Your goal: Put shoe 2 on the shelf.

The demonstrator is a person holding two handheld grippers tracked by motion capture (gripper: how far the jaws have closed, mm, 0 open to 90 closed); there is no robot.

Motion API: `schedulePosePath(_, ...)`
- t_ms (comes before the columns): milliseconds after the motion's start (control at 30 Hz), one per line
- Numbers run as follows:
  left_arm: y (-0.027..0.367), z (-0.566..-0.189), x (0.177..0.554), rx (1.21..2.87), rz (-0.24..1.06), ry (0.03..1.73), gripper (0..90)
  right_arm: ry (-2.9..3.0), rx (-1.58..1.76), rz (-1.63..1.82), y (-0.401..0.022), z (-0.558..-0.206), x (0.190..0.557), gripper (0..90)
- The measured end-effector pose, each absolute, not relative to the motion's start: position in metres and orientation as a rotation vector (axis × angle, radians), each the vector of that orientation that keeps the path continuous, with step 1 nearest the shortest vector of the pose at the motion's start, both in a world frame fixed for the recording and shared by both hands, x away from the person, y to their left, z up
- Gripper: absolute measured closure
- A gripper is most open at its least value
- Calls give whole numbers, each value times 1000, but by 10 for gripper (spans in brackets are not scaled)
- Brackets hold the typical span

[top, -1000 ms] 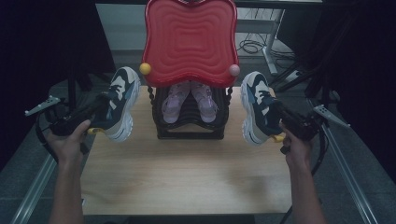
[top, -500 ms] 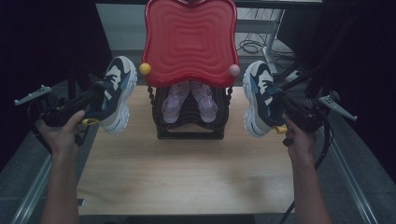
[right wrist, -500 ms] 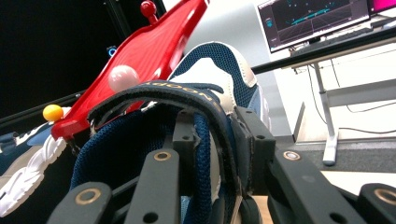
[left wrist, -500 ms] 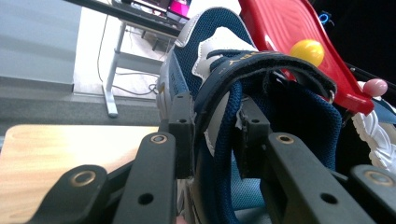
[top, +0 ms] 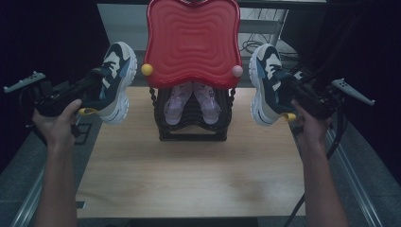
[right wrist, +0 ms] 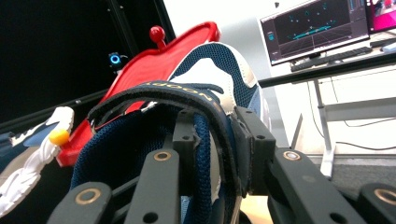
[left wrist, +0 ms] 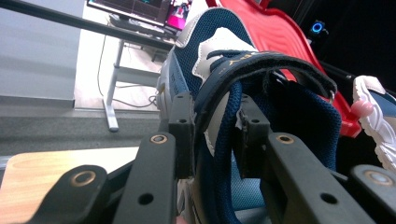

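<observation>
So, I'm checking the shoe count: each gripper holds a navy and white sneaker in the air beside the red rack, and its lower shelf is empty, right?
Not empty: the high view shows pink shoes on the lower shelf under the red rack. The left gripper and right gripper do hold a left sneaker and a right sneaker up.

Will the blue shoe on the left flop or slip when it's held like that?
The blue shoe probably keeps its shape: its thick sole looks stiff. The left gripper pinches just the soft collar, which may bend, so the shoe could sag a little.

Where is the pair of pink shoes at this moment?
In the high view, the pink shoes stand in the black rack at the table's far middle, under the red tray, between the two lifted sneakers.
</observation>
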State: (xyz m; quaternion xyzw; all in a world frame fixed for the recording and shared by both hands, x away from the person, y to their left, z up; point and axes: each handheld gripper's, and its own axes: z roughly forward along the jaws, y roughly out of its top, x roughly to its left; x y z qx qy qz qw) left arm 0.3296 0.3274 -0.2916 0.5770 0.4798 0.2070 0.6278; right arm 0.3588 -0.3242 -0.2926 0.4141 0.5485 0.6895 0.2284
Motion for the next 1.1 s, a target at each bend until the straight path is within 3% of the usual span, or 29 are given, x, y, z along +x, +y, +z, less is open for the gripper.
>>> schedulePosePath(633, 325, -253, 338, 1320, 477, 1076, 724, 1490, 1151, 1972, -315, -253, 378, 718)
schedulePosePath(1100, 307, -213, 347, 1289, 447, 1030, 724, 1516, 1121, 1981, -287, -211, 390, 718)
